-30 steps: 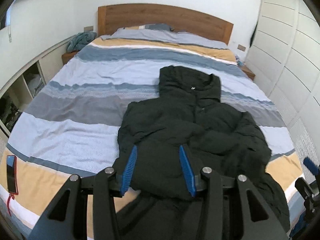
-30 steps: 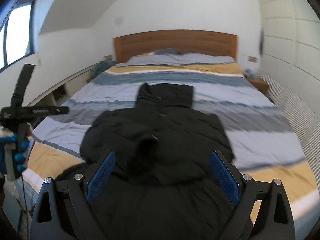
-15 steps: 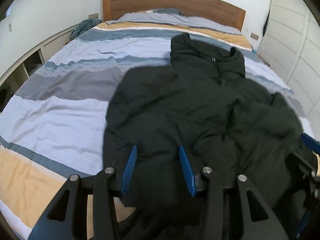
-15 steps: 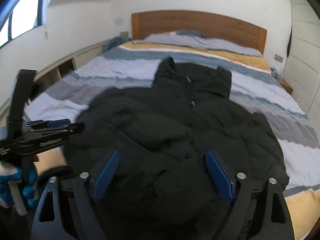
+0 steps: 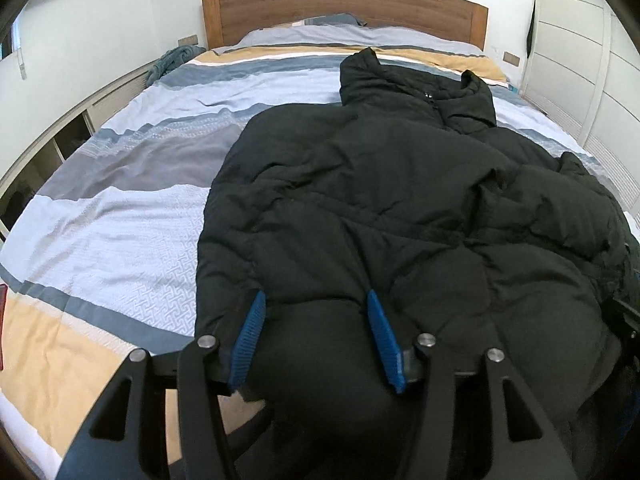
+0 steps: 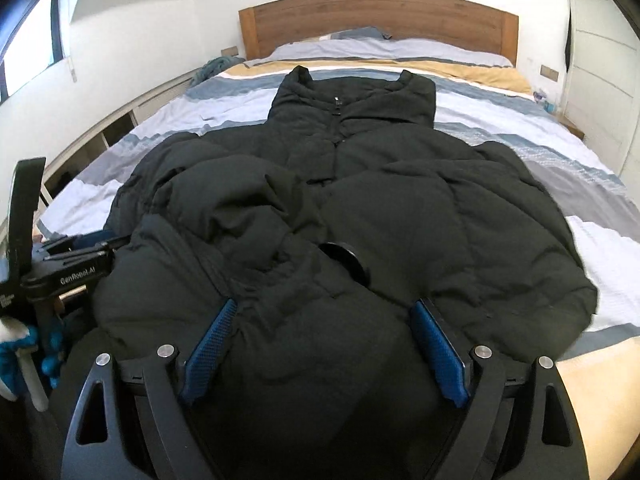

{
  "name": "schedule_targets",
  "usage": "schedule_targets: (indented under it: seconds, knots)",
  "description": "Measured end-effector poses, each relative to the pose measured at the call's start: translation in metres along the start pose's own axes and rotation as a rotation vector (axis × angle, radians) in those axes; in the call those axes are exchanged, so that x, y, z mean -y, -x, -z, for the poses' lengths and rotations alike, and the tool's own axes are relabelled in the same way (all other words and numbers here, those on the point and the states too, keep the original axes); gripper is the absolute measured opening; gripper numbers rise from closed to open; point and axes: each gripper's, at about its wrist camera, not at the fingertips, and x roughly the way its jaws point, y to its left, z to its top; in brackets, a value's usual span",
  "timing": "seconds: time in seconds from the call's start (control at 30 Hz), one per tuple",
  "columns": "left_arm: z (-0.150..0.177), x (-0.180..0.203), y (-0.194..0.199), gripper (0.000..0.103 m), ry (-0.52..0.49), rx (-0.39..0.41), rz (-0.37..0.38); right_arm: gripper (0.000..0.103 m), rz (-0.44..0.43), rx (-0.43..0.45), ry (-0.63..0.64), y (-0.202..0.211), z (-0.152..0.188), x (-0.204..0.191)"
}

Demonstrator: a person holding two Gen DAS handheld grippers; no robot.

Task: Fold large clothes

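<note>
While the left gripper sits low at the bottom centre of its own view, its jaws are opening, with a bulge of the black puffer jacket between the blue pads; I can't tell for sure if the pads press the fabric. It also shows up at the left edge of the right wrist view, held by a gloved hand.

The right gripper is at the bottom centre of its view, jaws spread wide, jacket fabric lying between and under the pads without being pinched as far as I can see.

The jacket is spread front-up across the bed, hood or collar end toward the top of the frame, hem end nearest the grippers. One sleeve is folded over the chest, its round cuff opening visible mid-frame in the right view.

The striped duvet is blue, grey, white and tan. A wooden headboard sits at the top, white wardrobe doors on the right, low shelving on the left.
</note>
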Motion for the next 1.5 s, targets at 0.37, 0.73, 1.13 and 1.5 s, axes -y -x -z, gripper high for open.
schedule_targets:
  seconds: [0.37,0.73,1.13,1.5]
  knots:
    - [0.004,0.012,0.032,0.052,-0.009,0.035,0.001,0.087,0.082,0.063,0.018,0.045,-0.013,-0.004]
    - [0.011,0.021,0.025,0.052,-0.044,0.021,-0.024,0.087,0.110,-0.011,0.013,0.008,0.002,-0.004]
    - [0.024,0.040,0.079,0.052,-0.070,0.035,-0.043,0.087,0.169,-0.028,-0.044,0.052,0.026,0.015]
    - [0.061,0.061,0.171,0.052,-0.108,0.107,-0.069,0.087,0.175,0.026,-0.107,0.138,0.070,0.011]
